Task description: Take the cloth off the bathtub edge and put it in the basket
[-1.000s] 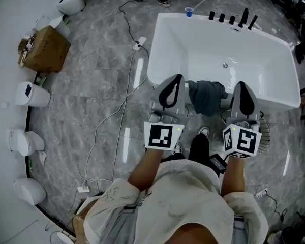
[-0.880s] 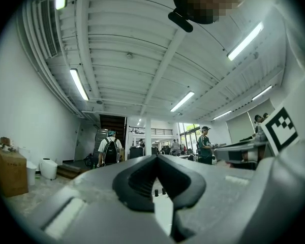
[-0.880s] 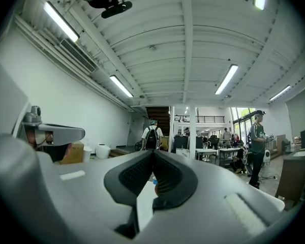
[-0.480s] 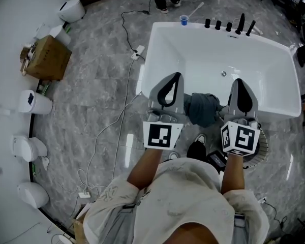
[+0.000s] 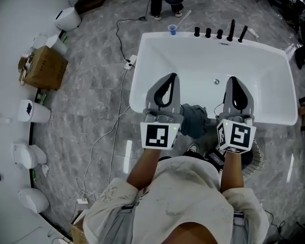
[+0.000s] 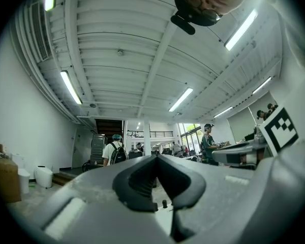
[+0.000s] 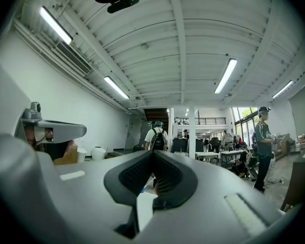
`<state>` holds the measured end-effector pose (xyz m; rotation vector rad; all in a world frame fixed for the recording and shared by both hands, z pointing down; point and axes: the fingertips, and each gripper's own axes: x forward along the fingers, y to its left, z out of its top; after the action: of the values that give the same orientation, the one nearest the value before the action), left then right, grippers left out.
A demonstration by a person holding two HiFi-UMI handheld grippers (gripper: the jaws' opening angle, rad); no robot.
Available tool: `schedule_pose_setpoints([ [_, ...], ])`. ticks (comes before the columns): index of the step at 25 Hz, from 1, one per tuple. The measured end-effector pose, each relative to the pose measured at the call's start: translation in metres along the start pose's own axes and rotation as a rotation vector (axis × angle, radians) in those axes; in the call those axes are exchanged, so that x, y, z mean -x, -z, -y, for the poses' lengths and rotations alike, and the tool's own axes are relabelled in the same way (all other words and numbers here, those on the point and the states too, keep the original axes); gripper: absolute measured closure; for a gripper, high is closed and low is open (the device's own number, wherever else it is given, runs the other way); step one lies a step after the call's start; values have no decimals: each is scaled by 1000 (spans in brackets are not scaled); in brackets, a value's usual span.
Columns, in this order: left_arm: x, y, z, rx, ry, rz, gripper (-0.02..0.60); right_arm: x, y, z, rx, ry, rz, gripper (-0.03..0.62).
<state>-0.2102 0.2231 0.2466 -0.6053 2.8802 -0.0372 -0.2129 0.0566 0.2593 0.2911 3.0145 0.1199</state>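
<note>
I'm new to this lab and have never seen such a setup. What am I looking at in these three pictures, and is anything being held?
There is no robot here: a person holds a two-jaw tool in each hand. The top-down picture comes from a camera on the person's head. It shows the left gripper and the right gripper over a white bathtub. A dark cloth lies on the tub's near edge, between them. A basket peeks out on the floor by the person's feet. The other two pictures come from cameras riding on each gripper, looking along its jaws into the room. Both pairs of jaws are shut with nothing between them, so the cloth is not held.
</note>
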Motion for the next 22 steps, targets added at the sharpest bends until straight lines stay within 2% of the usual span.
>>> schedule_pose_setpoints([
  [5, -27, 10, 9, -8, -5, -2, 581, -16, 8, 29, 3, 8, -10, 591],
  [10, -49, 21, -14, 5, -3, -20, 581, -42, 8, 20, 13, 16, -12, 591],
  [16, -66, 18, -35, 25, 14, 3, 581, -58, -3, 10, 22, 46, 27, 591],
  [22, -77, 27, -49, 34, 29, 8, 581, -77, 13, 1, 24, 48, -18, 591],
])
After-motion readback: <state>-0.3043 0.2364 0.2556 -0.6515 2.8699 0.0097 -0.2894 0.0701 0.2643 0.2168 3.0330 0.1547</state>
